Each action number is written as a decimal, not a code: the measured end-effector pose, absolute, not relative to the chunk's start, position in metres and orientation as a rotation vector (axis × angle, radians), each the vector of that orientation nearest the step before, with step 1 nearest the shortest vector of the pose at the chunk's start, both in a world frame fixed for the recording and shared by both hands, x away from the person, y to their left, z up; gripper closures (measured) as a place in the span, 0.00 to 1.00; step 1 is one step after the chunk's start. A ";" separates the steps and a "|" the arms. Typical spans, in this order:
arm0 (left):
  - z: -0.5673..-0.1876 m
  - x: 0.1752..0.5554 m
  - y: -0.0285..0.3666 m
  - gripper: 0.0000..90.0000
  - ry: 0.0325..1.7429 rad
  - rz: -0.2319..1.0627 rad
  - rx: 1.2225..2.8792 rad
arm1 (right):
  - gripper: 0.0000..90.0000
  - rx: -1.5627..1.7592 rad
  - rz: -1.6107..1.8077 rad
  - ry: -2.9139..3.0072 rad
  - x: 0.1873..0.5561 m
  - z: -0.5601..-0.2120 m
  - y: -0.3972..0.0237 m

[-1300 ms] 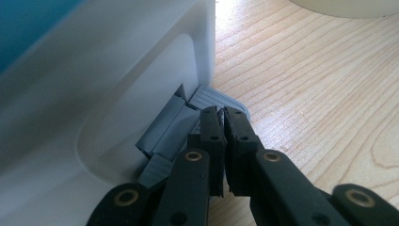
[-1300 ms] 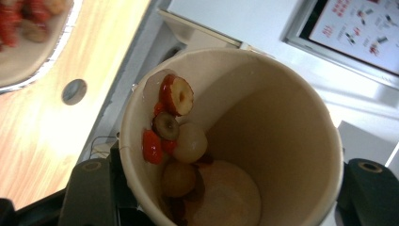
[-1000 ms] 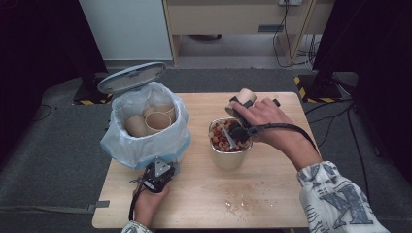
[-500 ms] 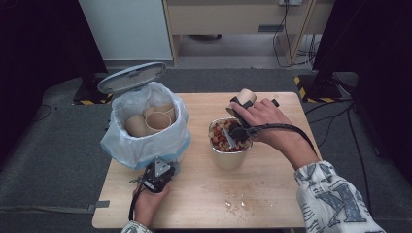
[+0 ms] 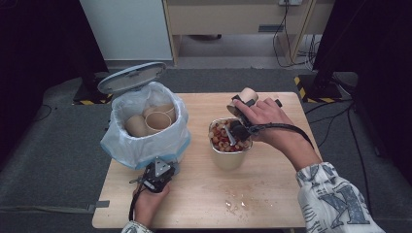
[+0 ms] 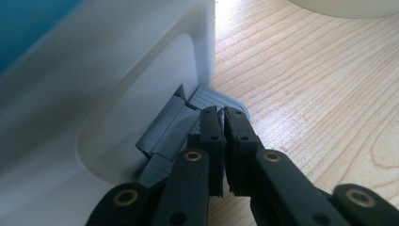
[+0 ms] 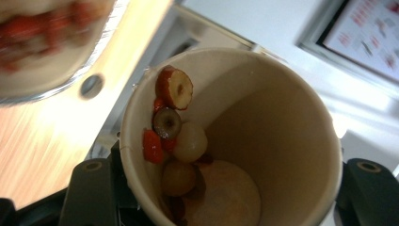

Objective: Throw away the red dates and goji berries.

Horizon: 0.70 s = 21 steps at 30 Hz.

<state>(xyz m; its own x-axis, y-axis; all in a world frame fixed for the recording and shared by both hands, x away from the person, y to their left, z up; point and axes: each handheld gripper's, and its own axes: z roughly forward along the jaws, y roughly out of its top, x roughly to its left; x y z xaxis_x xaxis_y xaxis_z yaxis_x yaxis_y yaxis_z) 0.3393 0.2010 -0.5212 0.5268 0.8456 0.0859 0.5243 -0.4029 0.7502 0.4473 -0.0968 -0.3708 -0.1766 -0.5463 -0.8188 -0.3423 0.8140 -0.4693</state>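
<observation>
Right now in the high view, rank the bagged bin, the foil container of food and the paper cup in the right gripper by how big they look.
1. White pedal bin lined with a plastic bag, clearly largest.
2. Foil container of mixed food.
3. Tan paper cup held in the right gripper, smallest, though the hand hides part of it.

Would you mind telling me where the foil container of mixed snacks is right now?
In the high view, the foil container stands right of centre on the wooden table, beside the lined bin, under the right gripper tipping a paper cup.

The right gripper [image 5: 238,104] has tipped the paper cup [image 5: 245,96] more over the metal tub [image 5: 228,158], and the bits of food [image 7: 176,127] now slide along the cup's side toward its rim.
</observation>
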 end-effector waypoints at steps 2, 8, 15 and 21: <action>-0.521 0.339 0.201 0.95 1.108 0.612 2.092 | 0.38 -0.715 -0.246 1.758 0.446 -0.372 -0.098; -0.521 0.339 0.201 0.95 1.108 0.610 2.092 | 0.38 -0.670 -0.194 1.769 0.445 -0.370 -0.100; -0.521 0.340 0.201 0.96 1.107 0.610 2.092 | 0.39 -0.602 -0.159 1.768 0.447 -0.361 -0.101; -0.521 0.340 0.201 0.95 1.105 0.609 2.093 | 0.39 -0.717 -0.281 1.759 0.445 -0.374 -0.098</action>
